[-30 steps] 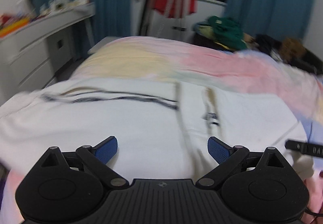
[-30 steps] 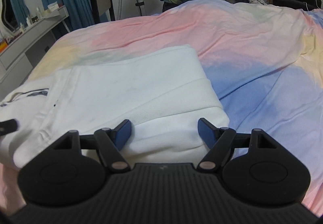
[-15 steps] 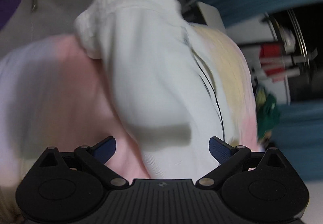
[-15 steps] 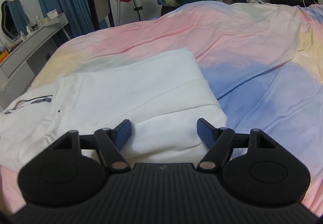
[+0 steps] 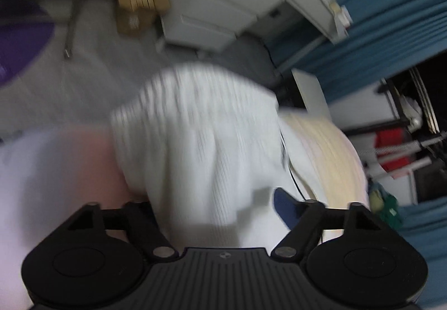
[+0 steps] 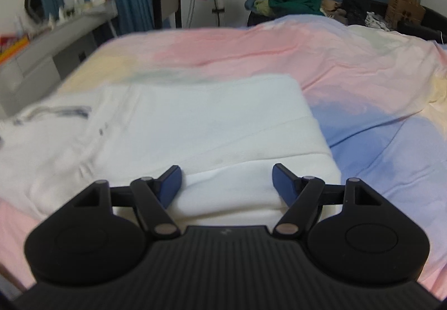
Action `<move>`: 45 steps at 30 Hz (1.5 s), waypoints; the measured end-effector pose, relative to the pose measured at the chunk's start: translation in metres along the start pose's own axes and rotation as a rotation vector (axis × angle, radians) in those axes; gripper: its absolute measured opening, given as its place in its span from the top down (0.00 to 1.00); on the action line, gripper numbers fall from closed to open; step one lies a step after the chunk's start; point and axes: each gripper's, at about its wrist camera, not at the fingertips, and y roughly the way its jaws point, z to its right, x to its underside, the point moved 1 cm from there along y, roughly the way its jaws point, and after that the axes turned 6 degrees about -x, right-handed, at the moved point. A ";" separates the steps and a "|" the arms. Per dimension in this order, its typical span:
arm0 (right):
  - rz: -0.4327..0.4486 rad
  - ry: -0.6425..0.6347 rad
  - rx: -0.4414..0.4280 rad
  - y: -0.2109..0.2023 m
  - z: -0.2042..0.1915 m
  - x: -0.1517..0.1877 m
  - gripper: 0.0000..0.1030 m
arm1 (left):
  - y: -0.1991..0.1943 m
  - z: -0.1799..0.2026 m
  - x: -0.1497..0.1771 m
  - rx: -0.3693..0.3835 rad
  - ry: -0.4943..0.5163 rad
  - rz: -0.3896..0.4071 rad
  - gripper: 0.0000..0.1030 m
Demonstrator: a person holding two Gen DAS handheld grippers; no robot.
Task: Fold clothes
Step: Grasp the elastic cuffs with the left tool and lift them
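While the left gripper (image 5: 220, 206) stands with jaws wide around a ribbed white cuff of the white knit garment (image 5: 201, 142), which runs off toward 12 o'clock, the right gripper (image 6: 226, 184) hangs open-jawed over the garment's folded near edge on the pastel bed (image 6: 363, 80). Left looks nearer to gripping.

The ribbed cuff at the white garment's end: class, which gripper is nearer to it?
Left. The left gripper has the cuff bunched between its fingers; the right gripper hovers over the folded body.

White garment (image 5: 201, 148) ribbed knit cloth; bedsheet (image 6: 279, 58) smooth matt cotton.
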 end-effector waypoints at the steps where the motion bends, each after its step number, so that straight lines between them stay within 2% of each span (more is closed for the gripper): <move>1: -0.018 -0.012 0.012 0.005 -0.002 0.003 0.28 | 0.001 0.000 -0.003 -0.006 0.000 0.011 0.45; 3: -0.040 -0.041 0.034 0.013 -0.007 0.007 0.25 | -0.001 0.003 -0.006 -0.011 0.019 0.039 0.62; 4: -0.043 -0.049 0.041 0.015 -0.008 0.008 0.24 | -0.004 0.007 -0.005 -0.010 0.042 0.058 0.67; 5: -0.042 -0.051 0.044 0.016 -0.009 0.008 0.23 | -0.012 0.017 0.002 -0.012 0.071 0.085 0.75; 6: -0.042 -0.047 0.044 0.015 -0.009 0.008 0.23 | -0.020 0.029 0.011 -0.015 0.102 0.113 0.79; 10: -0.038 -0.020 0.026 0.011 -0.004 0.007 0.23 | -0.065 0.087 0.038 0.005 0.286 0.301 0.83; 15: -0.004 0.099 -0.031 -0.006 0.014 0.001 0.23 | -0.124 0.162 0.095 0.109 0.457 0.482 0.84; 19: 0.060 0.244 -0.023 -0.028 0.047 -0.005 0.23 | -0.176 0.220 0.177 0.220 0.593 0.617 0.84; 22: 0.115 0.346 0.008 -0.044 0.076 -0.008 0.23 | -0.202 0.259 0.246 0.308 0.688 0.679 0.84; 26: 0.188 0.499 0.042 -0.066 0.121 -0.006 0.23 | -0.206 0.300 0.343 0.399 0.827 0.716 0.84; 30: 0.248 0.647 0.068 -0.081 0.159 0.002 0.23 | -0.189 0.312 0.439 0.455 0.998 0.710 0.84; 33: 0.289 0.721 0.075 -0.088 0.182 0.007 0.23 | -0.158 0.310 0.507 0.457 1.154 0.680 0.84; 36: 0.343 0.756 0.088 -0.097 0.198 0.011 0.23 | -0.126 0.302 0.559 0.429 1.283 0.619 0.84; 37: 0.358 0.763 0.096 -0.099 0.202 0.011 0.21 | -0.119 0.301 0.567 0.424 1.313 0.619 0.84; 40: 0.362 0.832 0.002 -0.094 0.212 0.016 0.20 | -0.104 0.296 0.586 0.414 1.396 0.624 0.82; 43: 0.348 0.906 -0.126 -0.084 0.216 0.021 0.20 | -0.096 0.286 0.581 0.417 1.467 0.620 0.70; 45: 0.331 0.931 -0.218 -0.077 0.213 0.021 0.20 | -0.090 0.282 0.569 0.434 1.517 0.572 0.39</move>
